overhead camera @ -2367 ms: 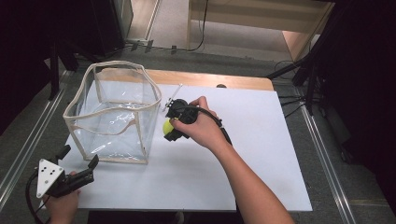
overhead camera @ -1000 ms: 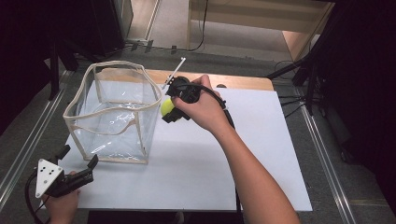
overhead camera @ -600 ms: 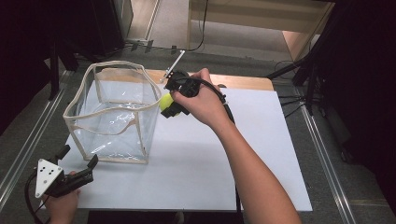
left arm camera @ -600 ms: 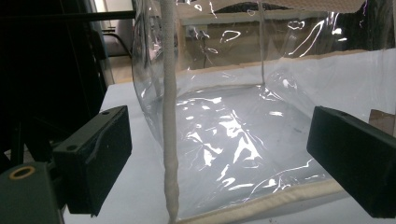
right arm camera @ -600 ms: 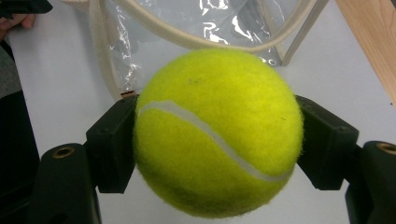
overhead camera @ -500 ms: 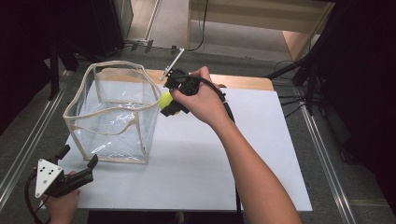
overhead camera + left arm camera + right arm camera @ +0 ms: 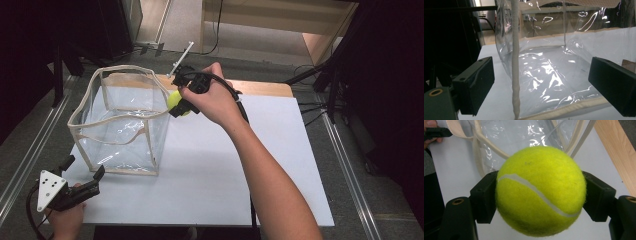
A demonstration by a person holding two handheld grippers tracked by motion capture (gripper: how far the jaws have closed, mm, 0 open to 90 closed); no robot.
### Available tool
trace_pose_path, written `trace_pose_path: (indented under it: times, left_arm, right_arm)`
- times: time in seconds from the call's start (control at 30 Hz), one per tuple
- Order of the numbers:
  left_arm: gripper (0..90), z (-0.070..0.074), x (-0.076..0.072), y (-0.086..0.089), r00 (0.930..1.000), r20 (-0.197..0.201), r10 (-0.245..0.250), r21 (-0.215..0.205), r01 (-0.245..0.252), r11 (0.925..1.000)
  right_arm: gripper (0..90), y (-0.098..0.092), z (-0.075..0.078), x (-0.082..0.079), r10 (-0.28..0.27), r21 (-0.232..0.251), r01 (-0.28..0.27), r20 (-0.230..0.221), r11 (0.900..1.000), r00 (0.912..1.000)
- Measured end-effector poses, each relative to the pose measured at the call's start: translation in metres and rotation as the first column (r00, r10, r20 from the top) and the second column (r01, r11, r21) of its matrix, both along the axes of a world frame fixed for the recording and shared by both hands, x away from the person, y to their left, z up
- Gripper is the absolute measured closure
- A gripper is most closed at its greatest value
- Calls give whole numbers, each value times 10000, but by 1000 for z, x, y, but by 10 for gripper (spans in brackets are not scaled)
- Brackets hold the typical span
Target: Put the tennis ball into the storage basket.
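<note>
Squarely between the two black jaws of the right gripper (image 7: pixel 537 195) sat the tennis ball (image 7: pixel 540 191) — both pads pressed against its sides, held in the air just beside the clear bag's (image 7: pixel 120 122) upper rim. Low at the table's (image 7: pixel 280 170) near corner, the left gripper (image 7: pixel 82 175) stood wide open — empty, facing the bag.

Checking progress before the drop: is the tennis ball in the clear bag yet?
Not yet. The tennis ball sits clamped in the right gripper, outside the clear bag, beside its rim.
</note>
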State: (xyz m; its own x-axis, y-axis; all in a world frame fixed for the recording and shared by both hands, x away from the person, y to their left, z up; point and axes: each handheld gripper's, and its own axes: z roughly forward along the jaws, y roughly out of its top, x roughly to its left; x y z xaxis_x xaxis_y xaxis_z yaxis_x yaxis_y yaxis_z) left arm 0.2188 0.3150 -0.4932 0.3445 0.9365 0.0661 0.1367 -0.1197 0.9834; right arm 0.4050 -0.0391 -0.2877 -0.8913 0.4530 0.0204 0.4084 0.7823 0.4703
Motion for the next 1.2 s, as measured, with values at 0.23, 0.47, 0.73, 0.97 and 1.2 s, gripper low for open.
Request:
trace_pose_path:
  times: [0.23, 0.47, 0.73, 0.97, 1.2]
  left_arm:
    - [69, 0, 0, 0, 10000, 5, -9, -23, 9, 10000]
    - [69, 0, 0, 0, 10000, 13, -9, -24, 9, 10000]
    - [69, 0, 0, 1, 10000, -41, -8, -13, 7, 10000]
    - [69, 0, 0, 1, 10000, -9, -36, -31, 36, 10000]
    - [69, 1, 0, 2, 10000, 17, -48, -29, 48, 10000]
  right_arm:
    - [234, 5, 4, 5, -26, 61, 26, 76, 10000, 10000]
    - [234, 12, 5, 12, 2, 70, -3, 69, 10000, 10000]
    - [234, 21, 6, 18, 64, 82, -65, 141, 9999, 9999]
    - [234, 30, 7, 22, 98, 115, -100, 180, 9999, 9998]
    - [234, 39, 5, 26, 146, 54, -146, 172, 9999, 9997]
